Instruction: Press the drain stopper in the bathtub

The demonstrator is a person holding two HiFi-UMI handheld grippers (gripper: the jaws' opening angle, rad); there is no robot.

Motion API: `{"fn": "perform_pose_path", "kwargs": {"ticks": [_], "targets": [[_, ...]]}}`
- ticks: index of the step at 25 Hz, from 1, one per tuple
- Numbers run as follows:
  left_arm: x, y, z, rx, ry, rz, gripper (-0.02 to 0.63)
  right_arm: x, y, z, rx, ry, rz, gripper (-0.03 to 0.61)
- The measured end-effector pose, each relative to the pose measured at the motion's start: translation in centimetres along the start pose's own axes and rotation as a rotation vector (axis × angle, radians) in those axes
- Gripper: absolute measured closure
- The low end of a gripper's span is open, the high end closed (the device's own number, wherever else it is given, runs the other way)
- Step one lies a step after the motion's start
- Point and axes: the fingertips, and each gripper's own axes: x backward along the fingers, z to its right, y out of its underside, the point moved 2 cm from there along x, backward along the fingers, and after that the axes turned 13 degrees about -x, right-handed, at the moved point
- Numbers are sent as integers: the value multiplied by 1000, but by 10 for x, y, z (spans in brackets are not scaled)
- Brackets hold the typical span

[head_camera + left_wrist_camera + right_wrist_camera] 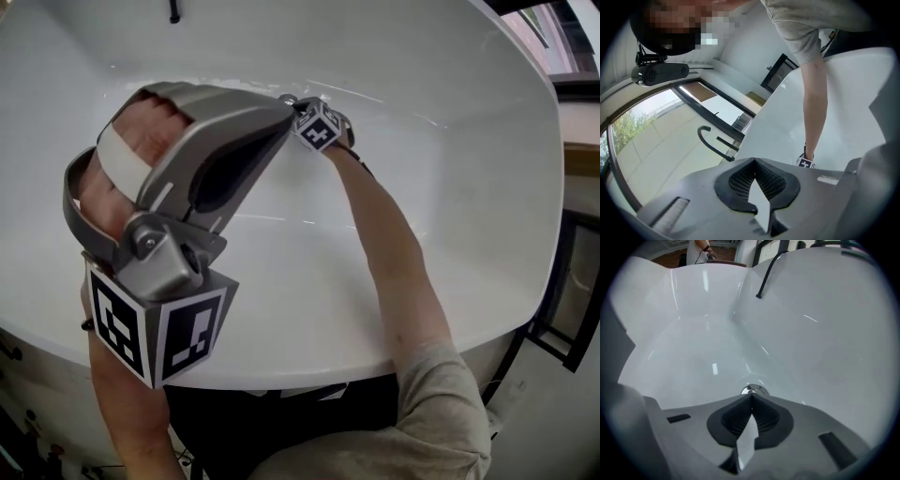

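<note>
- The right gripper [751, 397], its grey jaws clenched tip to tip on nothing, points down into the glossy white bathtub [820, 348].
- The small round chrome drain stopper [753, 390] sits on the tub floor, just beyond those tips; whether they touch it I cannot tell.
- The left gripper [753, 161], likewise closed and empty, hangs high over the tub.
- Risk: the narrow tips may slip off the shiny cap and scrape the enamel.
- An off-centre push would probably tilt the stopper rather than seat it.
</note>
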Motion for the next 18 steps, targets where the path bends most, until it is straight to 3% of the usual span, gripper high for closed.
{"fn": "perform_pose_path", "kwargs": {"ticks": [6,12,16,18], "targets": [[-6,10,12,24,19,-15,606,-41,17,8,141,61,-77,577],[-1,-8,33,16,33,38,606,-52,42,-2,248,91,-112,575],[-9,-4,40,18,64,56,606,-45,18,12,224,5,-201,576],[-14,-1,35,12,65,51,606,-7,-14,25,270,34,-177,578]]}}
